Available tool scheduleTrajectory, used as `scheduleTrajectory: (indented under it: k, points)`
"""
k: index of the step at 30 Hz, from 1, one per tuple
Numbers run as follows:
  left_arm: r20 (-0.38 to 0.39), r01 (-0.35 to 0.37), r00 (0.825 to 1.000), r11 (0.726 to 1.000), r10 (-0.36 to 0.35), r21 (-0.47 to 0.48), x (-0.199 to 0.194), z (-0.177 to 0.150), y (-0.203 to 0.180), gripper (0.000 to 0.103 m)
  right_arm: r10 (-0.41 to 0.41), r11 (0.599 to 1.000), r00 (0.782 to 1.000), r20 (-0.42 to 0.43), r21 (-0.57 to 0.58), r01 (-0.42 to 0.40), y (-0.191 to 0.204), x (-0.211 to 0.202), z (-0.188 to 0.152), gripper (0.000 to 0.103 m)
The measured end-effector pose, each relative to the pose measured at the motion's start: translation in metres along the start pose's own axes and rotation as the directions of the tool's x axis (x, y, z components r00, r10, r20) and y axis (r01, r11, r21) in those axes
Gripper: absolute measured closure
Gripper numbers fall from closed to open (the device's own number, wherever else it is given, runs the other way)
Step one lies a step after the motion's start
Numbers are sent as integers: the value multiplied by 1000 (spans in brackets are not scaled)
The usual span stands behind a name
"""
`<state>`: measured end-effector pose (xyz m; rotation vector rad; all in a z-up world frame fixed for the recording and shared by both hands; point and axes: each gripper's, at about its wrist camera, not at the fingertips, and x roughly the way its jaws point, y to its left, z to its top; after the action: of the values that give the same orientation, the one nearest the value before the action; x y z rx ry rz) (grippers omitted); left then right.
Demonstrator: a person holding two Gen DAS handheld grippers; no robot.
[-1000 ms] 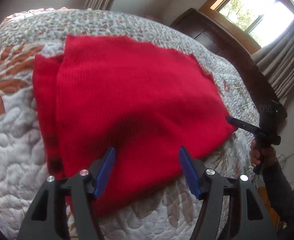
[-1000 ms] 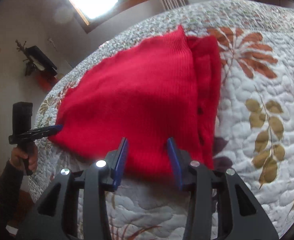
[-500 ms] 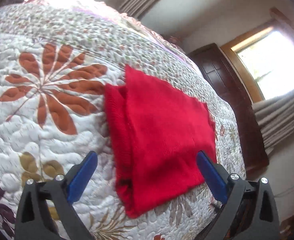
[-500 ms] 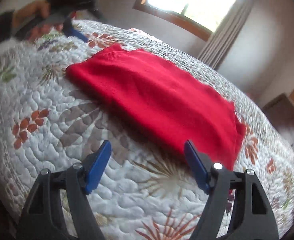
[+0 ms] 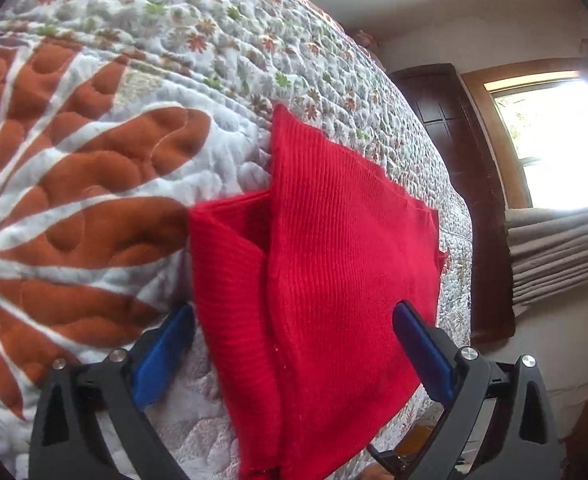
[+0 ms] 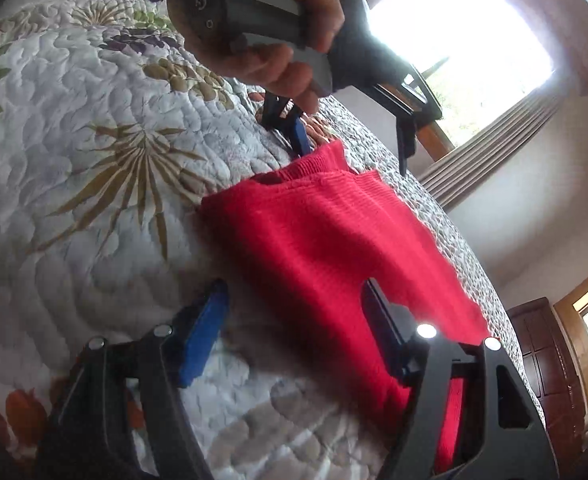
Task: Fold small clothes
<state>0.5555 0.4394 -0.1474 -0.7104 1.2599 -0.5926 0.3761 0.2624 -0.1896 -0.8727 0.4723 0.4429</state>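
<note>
Two cameras give me the same bed (image 5: 105,168), its quilt printed with big rust-orange leaves on one side and small flowers toward the far edge. Beyond the bed I see a dark wooden cabinet (image 5: 466,168), a bright window (image 5: 554,140) and grey curtains (image 5: 558,252) gathered beneath it in the left wrist view.

On the quilt lies the red sweater (image 5: 334,280), a ribbed knit folded on itself, with one narrower layer showing along its left side under the broad top panel. It sits flat on the bed, near the edge that faces the cabinet.

My left gripper (image 5: 294,356) hangs over the near end of the sweater with its blue-padded fingers spread wide, one pad over the quilt just beside the cloth, the other over the sweater's right part. They grip nothing.

My right gripper (image 6: 294,328) comes at the sweater (image 6: 334,248) from the other side. Its fingers are also spread apart, the left pad above bare quilt, the right one over the red knit, and I cannot tell whether that pad touches the cloth.

From the right wrist view I see the hand (image 6: 277,40) wrapped around the left gripper's (image 6: 350,144) grey handle, and one blue tip of that gripper sits right at the sweater's far corner, which stands up slightly there
</note>
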Motion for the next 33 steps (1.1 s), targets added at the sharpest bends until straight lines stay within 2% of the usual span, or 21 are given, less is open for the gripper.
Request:
scheduleTrajectory:
  k: [2,4,7,9,10,11,12,13,15,17,19,23,33]
  points:
    - [-9,17,1000,1000,-17,4,7,7,-6,4,-22,1000,1000,7,-2,22,3,9,12,36]
    - [-18,32,999,999,-32,6,15,11,-11,4,-32,999,999,10,8,32,2,15,22,42]
    - [-18,22,1000,1000,-22,3,21,17,-14,5,-32,999,999,3,21,32,1,23,31,56]
    - [-24,3,1000,1000,-3,3,23,19,-16,11,-24,999,1000,5,33,23,2,25,35,63]
    - [-24,-17,1000,1000,17,-2,23,20,-15,21,-13,999,1000,9,39,13,3,26,36,67]
    - [-26,-37,999,999,37,-17,23,21,-13,42,8,999,1000,11,53,-9,2,26,37,83]
    - [-33,-58,998,998,57,-29,24,21,-10,56,22,997,1000,10,68,-23,2,25,37,91]
    - [-36,-74,997,997,73,-30,25,21,-7,72,25,996,1000,14,80,-26,3,22,37,91]
    - [-28,-70,997,997,69,-28,22,19,-5,75,45,993,999,22,110,-48,0,20,40,94]
    - [-8,-66,998,997,66,-28,17,18,-8,84,58,989,998,35,137,-63,-6,14,40,95]
    - [17,-70,997,997,71,-30,10,19,-12,89,69,983,996,55,164,-77,-14,6,40,96]
    - [55,-107,993,994,108,-25,-1,20,-32,91,82,968,992,91,231,-101,-35,-9,42,96]
    - [119,-180,978,982,173,51,-21,20,-121,92,79,915,981,176,379,-141,-86,-55,42,97]
